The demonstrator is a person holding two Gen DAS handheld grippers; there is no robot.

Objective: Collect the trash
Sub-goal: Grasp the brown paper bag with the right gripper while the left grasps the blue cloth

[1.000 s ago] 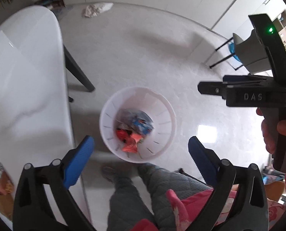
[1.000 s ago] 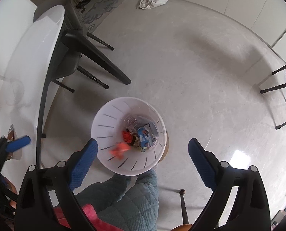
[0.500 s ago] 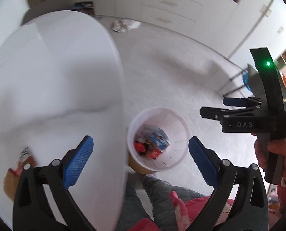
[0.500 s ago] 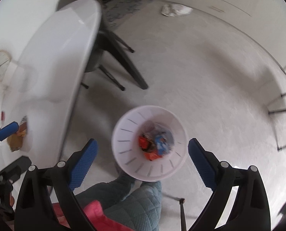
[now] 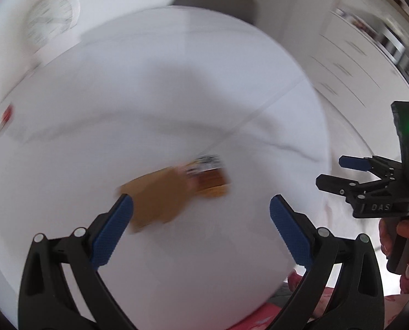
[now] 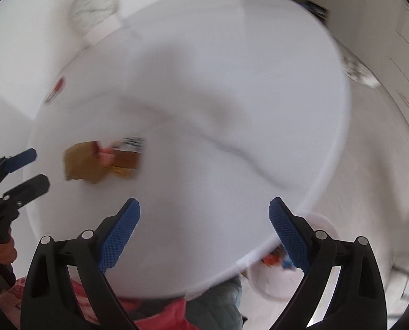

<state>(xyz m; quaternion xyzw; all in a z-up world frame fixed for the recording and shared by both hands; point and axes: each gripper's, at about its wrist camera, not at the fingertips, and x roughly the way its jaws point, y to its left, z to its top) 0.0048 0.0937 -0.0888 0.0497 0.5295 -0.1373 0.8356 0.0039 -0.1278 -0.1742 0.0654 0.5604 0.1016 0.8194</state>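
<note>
A brown and orange wrapper (image 5: 174,189) lies on the white round table (image 5: 176,96), blurred by motion. My left gripper (image 5: 201,225) is open and empty above the table, its left fingertip beside the wrapper. My right gripper (image 6: 204,228) is open and empty over the table's near side; the wrapper shows to its left (image 6: 99,162). The white trash bin (image 6: 270,283) with colourful trash inside peeks out under the table edge at the lower right of the right wrist view. The right gripper also shows in the left wrist view (image 5: 369,187).
A round clock (image 5: 50,22) leans at the table's far left. A small red item (image 5: 6,115) lies at the left edge of the table. White cabinets (image 5: 355,63) stand at the right. My legs are below the table edge.
Both grippers swung up and left from over the bin on the floor to over the table. The wrapper is now in front of the left gripper. Both stayed open.
</note>
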